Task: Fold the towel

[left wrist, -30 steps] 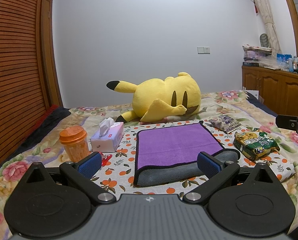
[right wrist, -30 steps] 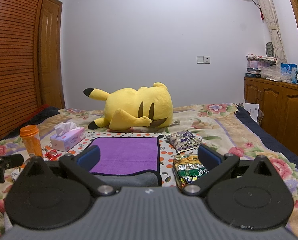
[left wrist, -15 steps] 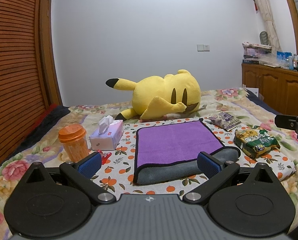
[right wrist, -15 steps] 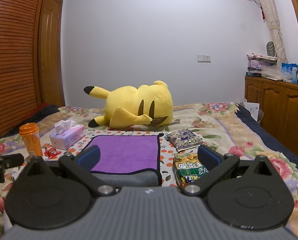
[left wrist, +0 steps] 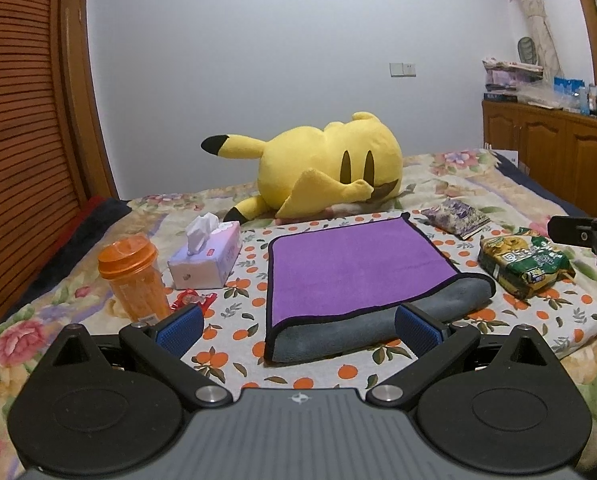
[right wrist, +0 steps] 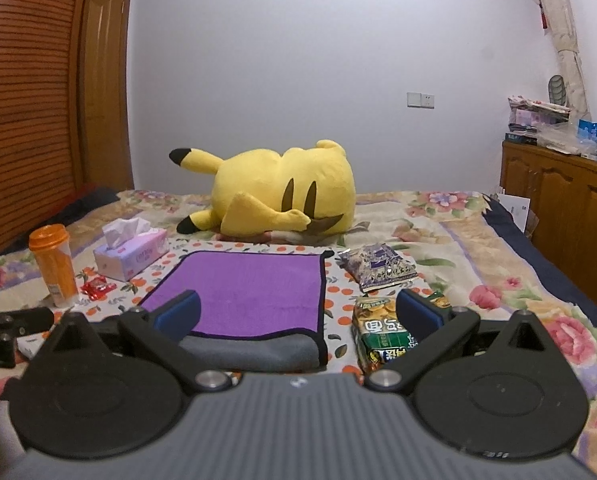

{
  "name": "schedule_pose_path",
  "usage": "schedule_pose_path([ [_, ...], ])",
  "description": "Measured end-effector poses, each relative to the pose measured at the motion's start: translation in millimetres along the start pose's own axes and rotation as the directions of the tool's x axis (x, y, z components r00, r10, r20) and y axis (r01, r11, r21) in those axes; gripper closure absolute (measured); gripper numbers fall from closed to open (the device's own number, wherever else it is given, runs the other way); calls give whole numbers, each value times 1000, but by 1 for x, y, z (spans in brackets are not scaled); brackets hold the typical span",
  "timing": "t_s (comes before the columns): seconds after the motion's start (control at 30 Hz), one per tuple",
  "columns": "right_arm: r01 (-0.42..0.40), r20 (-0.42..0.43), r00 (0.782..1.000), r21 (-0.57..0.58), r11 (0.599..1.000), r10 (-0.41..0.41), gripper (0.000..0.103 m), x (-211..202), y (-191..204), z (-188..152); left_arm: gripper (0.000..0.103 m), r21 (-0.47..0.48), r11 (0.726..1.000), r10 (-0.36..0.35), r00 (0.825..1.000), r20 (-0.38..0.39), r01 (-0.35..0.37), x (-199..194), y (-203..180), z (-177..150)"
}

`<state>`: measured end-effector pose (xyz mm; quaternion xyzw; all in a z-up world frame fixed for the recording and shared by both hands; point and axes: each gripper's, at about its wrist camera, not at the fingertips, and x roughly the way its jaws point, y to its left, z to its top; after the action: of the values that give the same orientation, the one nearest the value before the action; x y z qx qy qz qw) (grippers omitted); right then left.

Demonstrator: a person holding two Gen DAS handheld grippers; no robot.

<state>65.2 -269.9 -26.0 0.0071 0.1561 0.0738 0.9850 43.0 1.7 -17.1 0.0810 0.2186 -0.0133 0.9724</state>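
Note:
A towel (left wrist: 350, 264), purple on top and grey underneath with a black hem, lies folded on the orange-print cloth (left wrist: 234, 308) on the bed. Its grey fold faces me. It also shows in the right wrist view (right wrist: 250, 292). My left gripper (left wrist: 298, 326) is open and empty, hovering just in front of the towel's near edge. My right gripper (right wrist: 296, 312) is open and empty, in front of the towel's near right corner. Neither touches the towel.
A yellow plush toy (left wrist: 326, 172) lies behind the towel. An orange cup (left wrist: 136, 276), a tissue box (left wrist: 206, 258) and a red wrapper (left wrist: 190, 300) are to the left. A green snack bag (left wrist: 524, 266) and a purple packet (left wrist: 456, 216) are to the right. A wooden cabinet (right wrist: 566, 196) stands at the far right.
Both grippers have drawn back slightly and tilted a little; the towel sits slightly lower and farther in view. The towel has not moved and both stay open.

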Motion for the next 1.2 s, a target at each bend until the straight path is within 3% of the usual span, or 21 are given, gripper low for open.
schedule_pose_path([
  [1.2,-85,-185,980,-67,994,71,1,104,-9,8,0,-19,999,-40,983,-178,37,105,24,4],
])
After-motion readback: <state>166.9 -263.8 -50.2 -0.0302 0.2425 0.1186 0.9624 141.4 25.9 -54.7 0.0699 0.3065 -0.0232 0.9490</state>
